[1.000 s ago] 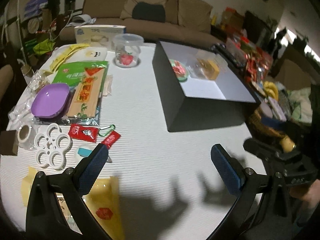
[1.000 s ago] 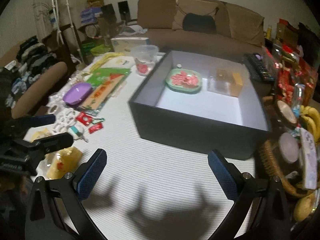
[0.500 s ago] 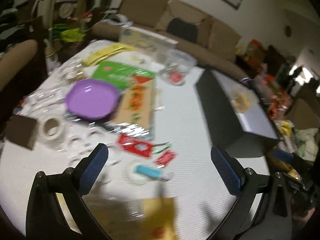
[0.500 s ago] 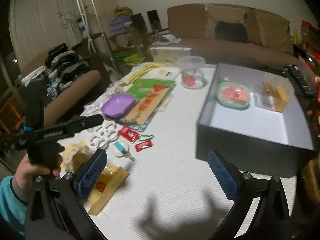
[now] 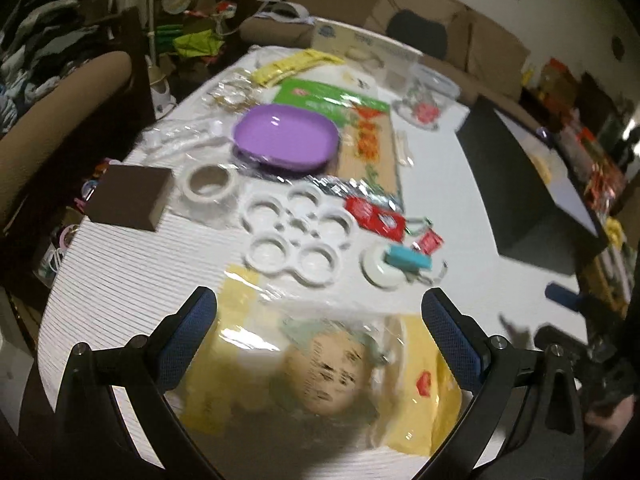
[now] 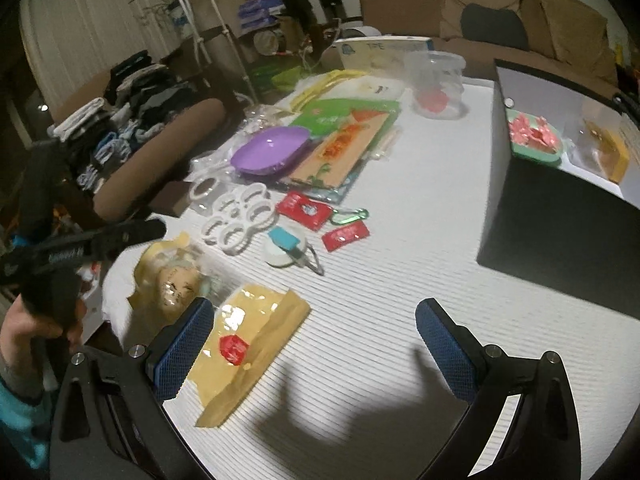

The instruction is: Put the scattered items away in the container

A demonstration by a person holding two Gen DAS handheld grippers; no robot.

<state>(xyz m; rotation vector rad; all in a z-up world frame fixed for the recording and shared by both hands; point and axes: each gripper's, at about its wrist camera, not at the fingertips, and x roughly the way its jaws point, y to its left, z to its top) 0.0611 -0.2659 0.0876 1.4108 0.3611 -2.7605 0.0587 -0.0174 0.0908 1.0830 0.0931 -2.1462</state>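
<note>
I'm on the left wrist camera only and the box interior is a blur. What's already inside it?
Observer: A green dish of pink pieces sits in the box, against its left wall.
Operator: Anything else in there?
Observer: A clear packet with something yellow inside, right of the dish.
Operator: Is the right gripper holding anything?
Observer: No. The right gripper is open and empty, beside the yellow bag.

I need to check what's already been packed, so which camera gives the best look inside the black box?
The right wrist view. It looks down past the near wall of the black box onto its floor, showing a green dish of pink pieces and a yellow packet. The left wrist view is blurred and shows mostly its dark outer wall.
</note>
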